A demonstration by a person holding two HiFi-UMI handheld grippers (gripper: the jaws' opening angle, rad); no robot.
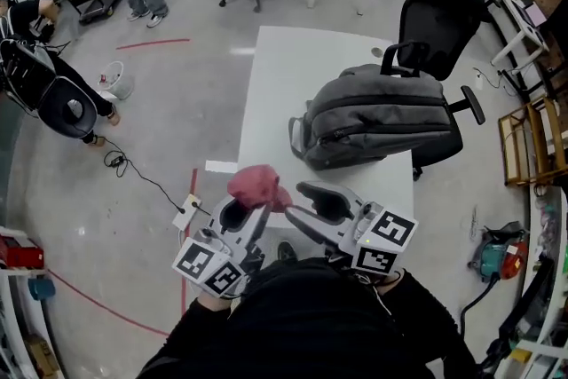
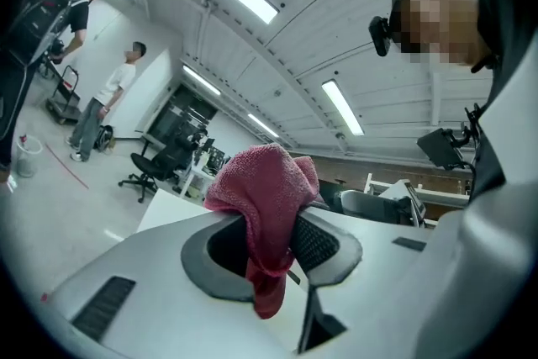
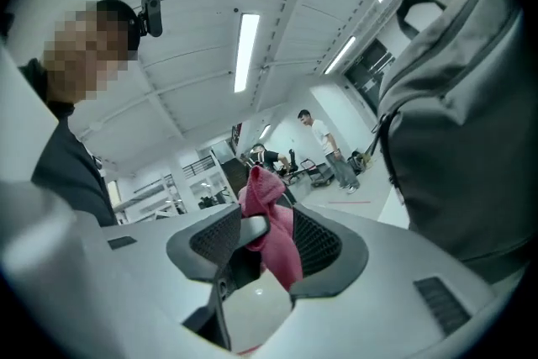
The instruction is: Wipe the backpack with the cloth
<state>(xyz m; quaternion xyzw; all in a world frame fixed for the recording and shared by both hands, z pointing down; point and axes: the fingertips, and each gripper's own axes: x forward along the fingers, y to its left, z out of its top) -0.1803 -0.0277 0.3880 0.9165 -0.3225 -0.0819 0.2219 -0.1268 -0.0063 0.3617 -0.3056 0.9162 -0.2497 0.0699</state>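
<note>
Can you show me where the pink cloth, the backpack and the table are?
pink cloth [image 1: 256, 184]: head view, its bunched top.
backpack [image 1: 382, 115]: head view, middle of its grey side.
table [image 1: 293, 75]: head view, bare white top beside the backpack.

white table [image 1: 293, 80]; grey backpack [image 1: 380, 115] lying on it

I count one grey fabric backpack [image 1: 382, 115], one crumpled pink terry cloth [image 1: 256, 185], one white rectangular table [image 1: 293, 75], and two white handheld grippers: left gripper [image 1: 248, 204], right gripper [image 1: 295, 201].
</note>
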